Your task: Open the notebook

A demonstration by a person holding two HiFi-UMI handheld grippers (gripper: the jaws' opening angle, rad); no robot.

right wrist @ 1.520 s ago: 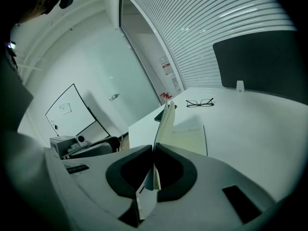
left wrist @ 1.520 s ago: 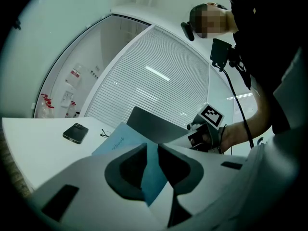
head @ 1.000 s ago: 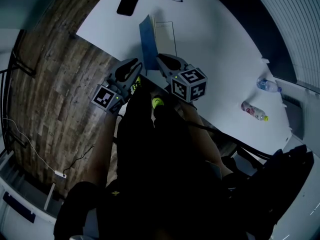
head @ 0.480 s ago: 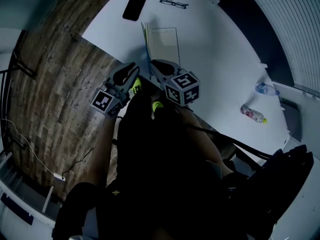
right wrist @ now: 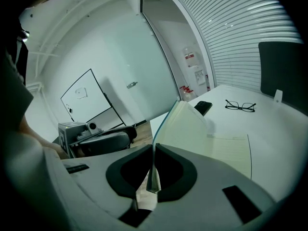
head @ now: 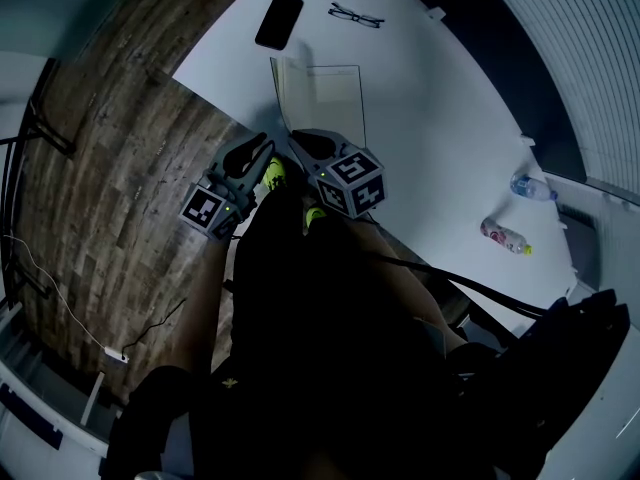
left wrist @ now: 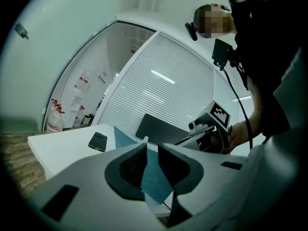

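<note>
The notebook lies on the white table (head: 440, 98), its lined first page (head: 338, 93) bared. Its cover (head: 284, 90) stands raised and leans left, cream inside, blue outside. My right gripper (head: 296, 141) is at the notebook's near edge, shut on the cover's lower edge; in the right gripper view (right wrist: 153, 150) the thin cover (right wrist: 185, 124) rises from between the jaws. My left gripper (head: 262, 145) hovers just left of it, beside the table's edge. In the left gripper view (left wrist: 152, 148) its jaws stand a little apart, and the blue cover (left wrist: 156, 177) shows beyond the gap.
A black phone (head: 279, 21) and a pair of glasses (head: 356, 14) lie on the table beyond the notebook. Two plastic bottles (head: 505, 236) lie at the table's right end. Wood floor (head: 110, 168) lies to the left.
The cover has swung from near upright over to the left, so its cream inner side now shows. Both grippers have drifted left along the table's near edge.
</note>
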